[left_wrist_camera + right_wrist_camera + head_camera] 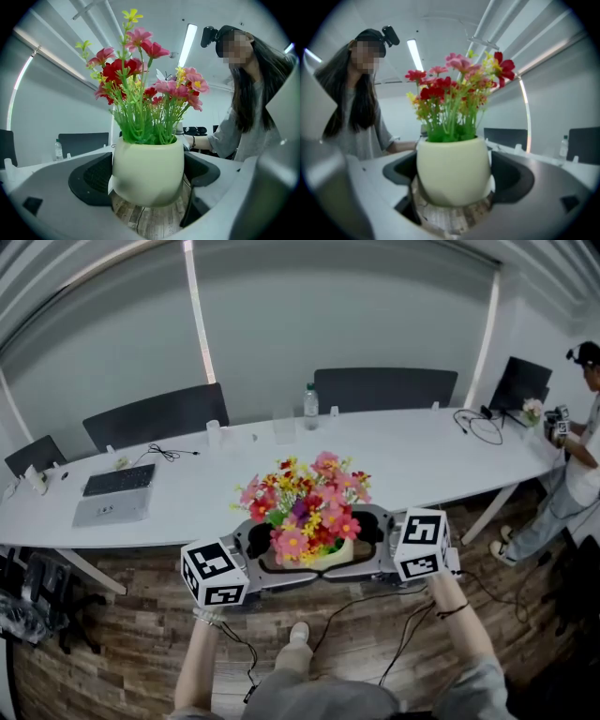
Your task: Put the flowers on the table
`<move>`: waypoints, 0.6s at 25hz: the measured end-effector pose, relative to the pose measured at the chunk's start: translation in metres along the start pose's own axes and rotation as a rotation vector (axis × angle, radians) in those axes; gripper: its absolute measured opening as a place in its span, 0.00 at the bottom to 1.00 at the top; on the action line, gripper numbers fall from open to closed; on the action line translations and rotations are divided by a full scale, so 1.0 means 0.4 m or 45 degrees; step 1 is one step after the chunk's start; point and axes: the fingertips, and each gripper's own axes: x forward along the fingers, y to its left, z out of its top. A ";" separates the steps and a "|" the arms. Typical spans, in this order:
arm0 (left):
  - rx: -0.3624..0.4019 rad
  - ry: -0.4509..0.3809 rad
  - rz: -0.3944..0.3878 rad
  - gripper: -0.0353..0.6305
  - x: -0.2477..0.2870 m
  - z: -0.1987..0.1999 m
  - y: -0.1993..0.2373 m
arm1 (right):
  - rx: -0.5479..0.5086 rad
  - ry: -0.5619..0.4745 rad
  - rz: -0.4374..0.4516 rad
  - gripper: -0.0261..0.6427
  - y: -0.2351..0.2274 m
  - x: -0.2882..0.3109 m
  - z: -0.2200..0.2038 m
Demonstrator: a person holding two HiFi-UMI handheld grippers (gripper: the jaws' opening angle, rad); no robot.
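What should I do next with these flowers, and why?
Probably carry the pot forward until it is over the table. The left gripper and right gripper both clamp it, but it hangs above the floor, short of the table's near edge.

Left forearm (197,664) and right forearm (464,622) reach forward from the near edge, left gripper (255,554) and right gripper (380,538) level, facing each other, each with jaws closed against opposite sides of the flower pot (328,555)
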 end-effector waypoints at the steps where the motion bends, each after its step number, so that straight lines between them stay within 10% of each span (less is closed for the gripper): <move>1: 0.001 0.002 -0.003 0.76 0.003 0.001 0.020 | 0.002 0.002 -0.001 0.74 -0.020 0.004 0.002; 15: -0.001 0.021 -0.077 0.76 0.053 0.031 0.283 | 0.025 0.024 -0.069 0.74 -0.282 0.036 0.039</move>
